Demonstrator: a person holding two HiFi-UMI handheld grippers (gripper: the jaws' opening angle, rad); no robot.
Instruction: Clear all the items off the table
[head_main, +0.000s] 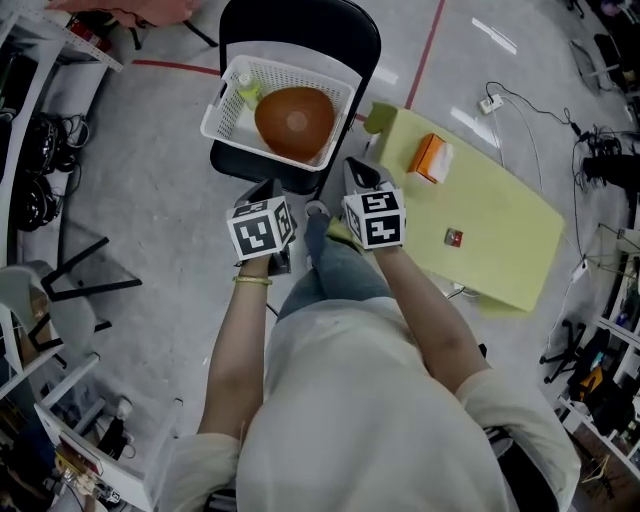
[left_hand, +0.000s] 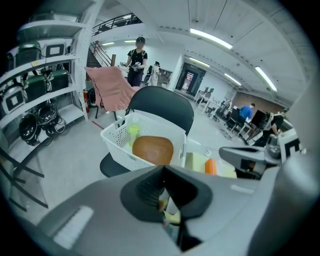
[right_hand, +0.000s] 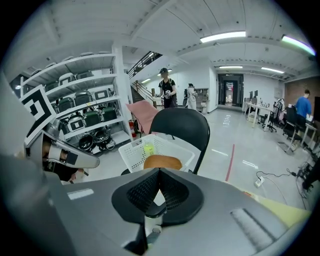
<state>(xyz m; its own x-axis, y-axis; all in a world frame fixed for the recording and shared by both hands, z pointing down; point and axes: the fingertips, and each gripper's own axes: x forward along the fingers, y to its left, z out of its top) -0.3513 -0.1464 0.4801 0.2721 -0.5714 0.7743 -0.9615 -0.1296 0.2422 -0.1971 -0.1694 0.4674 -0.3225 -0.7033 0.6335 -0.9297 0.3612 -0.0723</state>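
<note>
A yellow-green table (head_main: 500, 230) stands at the right, bearing an orange box (head_main: 430, 157) and a small red item (head_main: 453, 237). A white basket (head_main: 225, 105) on a black chair (head_main: 300, 30) holds a brown bowl (head_main: 295, 120) and a yellow-green bottle (head_main: 248, 92). My left gripper (head_main: 268, 190) and right gripper (head_main: 358, 172) hover side by side over the person's knees, short of the basket. Both are shut with nothing between the jaws. The left gripper view shows the basket (left_hand: 120, 145), the bowl (left_hand: 152, 149) and the orange box (left_hand: 210, 166). The right gripper view faces the basket (right_hand: 131, 150).
Metal shelves (head_main: 30, 150) with gear line the left side. A power strip (head_main: 490, 102) and cables lie on the floor beyond the table. A red tape line (head_main: 428, 45) crosses the floor. People stand far off (left_hand: 136, 60) in the room.
</note>
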